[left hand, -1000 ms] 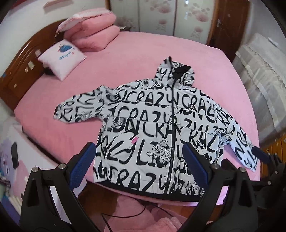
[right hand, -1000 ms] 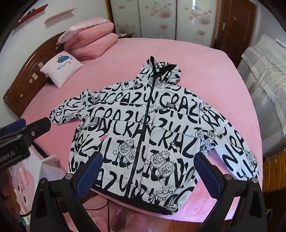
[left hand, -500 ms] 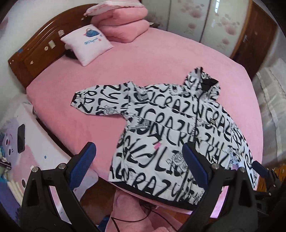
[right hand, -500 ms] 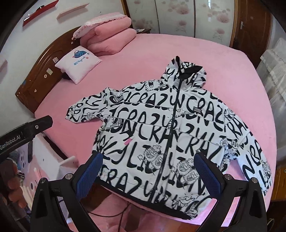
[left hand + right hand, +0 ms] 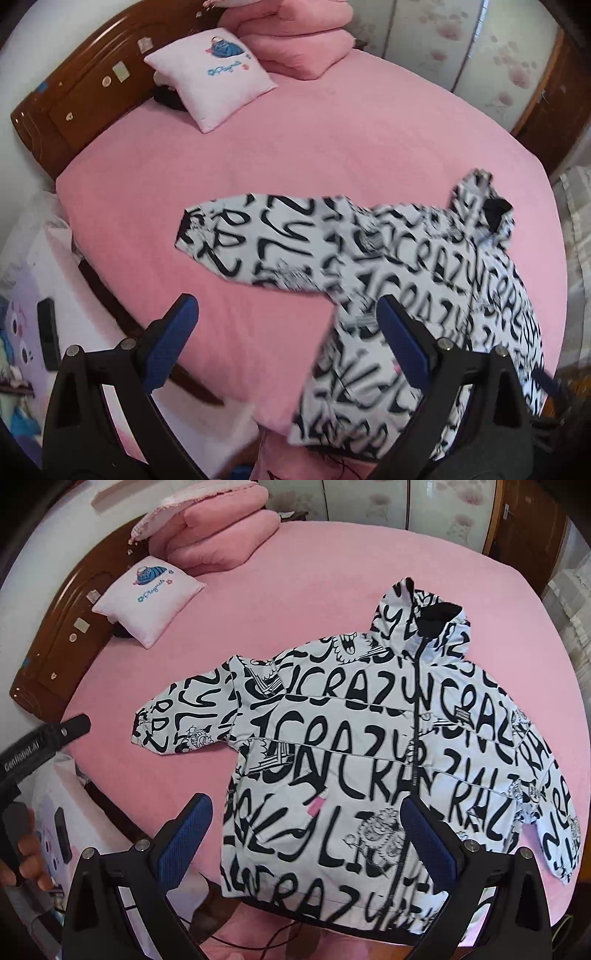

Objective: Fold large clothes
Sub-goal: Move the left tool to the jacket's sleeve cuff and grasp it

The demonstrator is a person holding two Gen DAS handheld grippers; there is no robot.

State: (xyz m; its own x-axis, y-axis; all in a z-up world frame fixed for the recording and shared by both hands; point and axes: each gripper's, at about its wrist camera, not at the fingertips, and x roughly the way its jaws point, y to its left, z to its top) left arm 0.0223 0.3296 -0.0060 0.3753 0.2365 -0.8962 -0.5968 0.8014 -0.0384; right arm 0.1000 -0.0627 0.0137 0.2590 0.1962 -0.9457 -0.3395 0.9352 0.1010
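A white hooded jacket (image 5: 369,746) with black lettering lies flat, front up and zipped, on the pink bed (image 5: 295,572); both sleeves are spread out. My right gripper (image 5: 304,834) hangs open above its lower left hem, holding nothing. In the left wrist view the jacket (image 5: 424,280) looks blurred, its left sleeve (image 5: 258,243) reaching toward the bed's left side. My left gripper (image 5: 286,328) is open and empty above the bed edge, just below that sleeve. The left gripper also shows in the right wrist view at far left (image 5: 48,738), with a hand (image 5: 26,856) on its handle.
A white cushion (image 5: 214,74) and stacked pink pillows (image 5: 303,40) sit by the wooden headboard (image 5: 74,96). A bedside unit (image 5: 29,295) stands left of the bed. Wardrobe doors (image 5: 406,502) and a wooden door (image 5: 524,520) line the far wall. Cables (image 5: 236,938) lie on the floor.
Both grippers have swung left. The left one now faces the jacket's left sleeve and the headboard side. The jacket itself has not moved.
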